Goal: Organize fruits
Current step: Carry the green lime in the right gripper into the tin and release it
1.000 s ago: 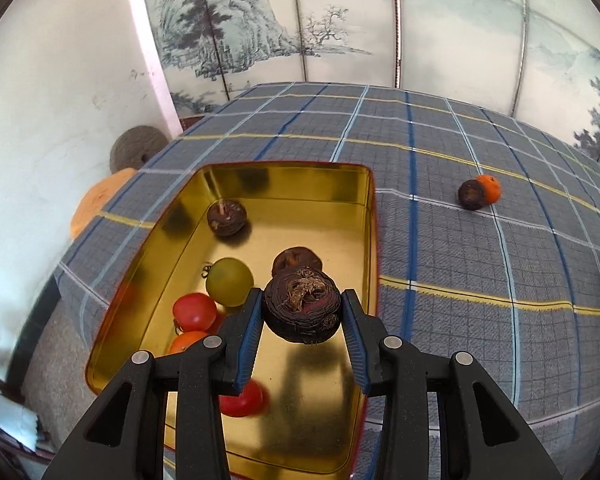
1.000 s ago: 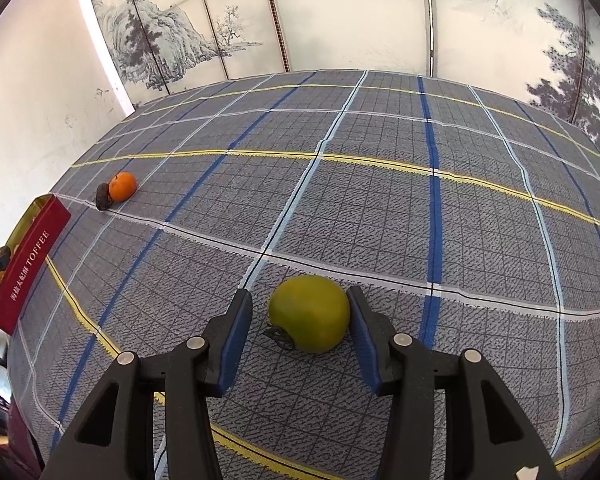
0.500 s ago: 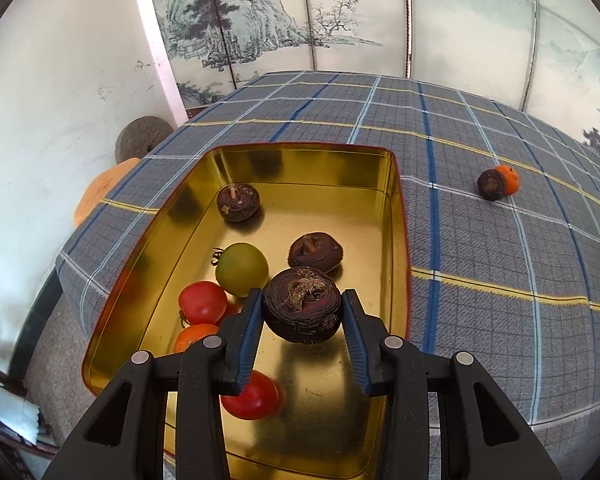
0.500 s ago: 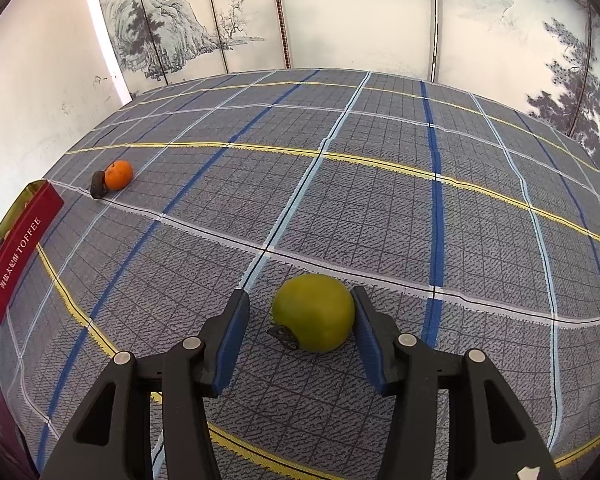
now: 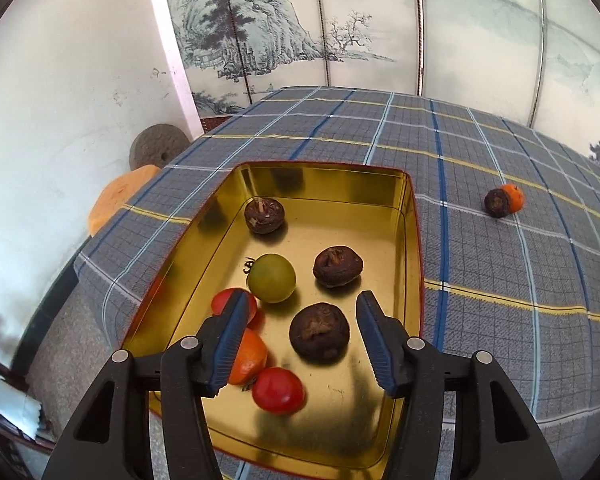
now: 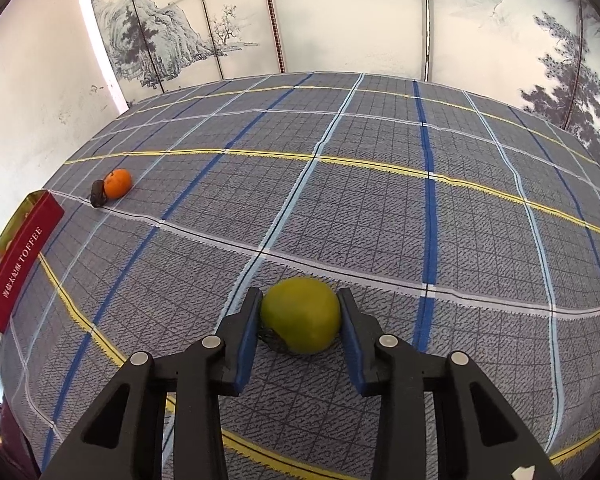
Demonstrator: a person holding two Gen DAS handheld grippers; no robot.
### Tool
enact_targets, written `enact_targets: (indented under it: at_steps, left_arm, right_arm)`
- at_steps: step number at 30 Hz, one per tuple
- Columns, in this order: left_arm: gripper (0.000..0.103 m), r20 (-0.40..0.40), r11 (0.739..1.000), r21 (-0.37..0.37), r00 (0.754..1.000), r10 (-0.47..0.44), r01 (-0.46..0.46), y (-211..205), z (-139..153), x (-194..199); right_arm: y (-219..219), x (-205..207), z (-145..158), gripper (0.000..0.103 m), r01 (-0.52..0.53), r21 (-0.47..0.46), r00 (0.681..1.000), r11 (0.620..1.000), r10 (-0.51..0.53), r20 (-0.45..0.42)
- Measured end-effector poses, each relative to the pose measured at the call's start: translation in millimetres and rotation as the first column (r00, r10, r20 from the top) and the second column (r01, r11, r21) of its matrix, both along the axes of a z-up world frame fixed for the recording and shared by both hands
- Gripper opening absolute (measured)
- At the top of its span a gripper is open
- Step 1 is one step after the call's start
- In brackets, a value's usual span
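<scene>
A gold tin tray (image 5: 412,216) with red outer walls (image 6: 20,256) sits on the plaid cloth. In it lie three dark brown fruits, one of them (image 5: 319,333) between my fingers, plus a green fruit (image 5: 271,278), red tomatoes (image 5: 278,390) and an orange fruit (image 5: 250,358). My left gripper (image 5: 300,340) is open above the tray. My right gripper (image 6: 299,320) is shut on a green fruit (image 6: 300,314) resting on the cloth. A small orange (image 6: 117,183) and a dark fruit (image 6: 99,198) lie together on the cloth, also in the left wrist view (image 5: 504,202).
The table edge drops off left of the tray. An orange cushion (image 5: 116,196) and a round grey stone (image 5: 156,150) sit by the white wall. A painted folding screen (image 6: 340,16) stands behind the table.
My left gripper opened and let the dark brown fruit drop into the tray. My right gripper closed its fingers onto the green fruit.
</scene>
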State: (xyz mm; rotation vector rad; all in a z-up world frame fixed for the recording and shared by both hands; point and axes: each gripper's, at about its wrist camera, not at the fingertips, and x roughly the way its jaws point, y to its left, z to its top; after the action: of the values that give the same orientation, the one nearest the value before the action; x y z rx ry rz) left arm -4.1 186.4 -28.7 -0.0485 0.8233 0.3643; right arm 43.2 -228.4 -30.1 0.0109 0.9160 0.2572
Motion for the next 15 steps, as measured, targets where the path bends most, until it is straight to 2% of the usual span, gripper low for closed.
enact_targets:
  at_steps: [3,10,15]
  left_arm:
    - [0.057,0.013,1.0,-0.016,1.0,0.001,0.0,3.2,4.0,-8.5]
    - [0.058,0.035,1.0,0.001,0.999,-0.016,0.016,-0.4,14.1,-23.5]
    - [0.059,0.049,1.0,0.002,0.999,-0.013,0.013,2.6,18.8,-34.4]
  right_arm:
    - [3.8,-4.6,1.9,0.035,-0.002,0.012,1.0,1.0,0.002,0.006]
    - [23.6,-16.2,12.9,0.035,-0.039,0.03,0.999,0.999,0.038,0.025]
    - [56.9,-22.8,28.8,0.035,-0.113,0.069,0.993,0.991,0.11,0.044]
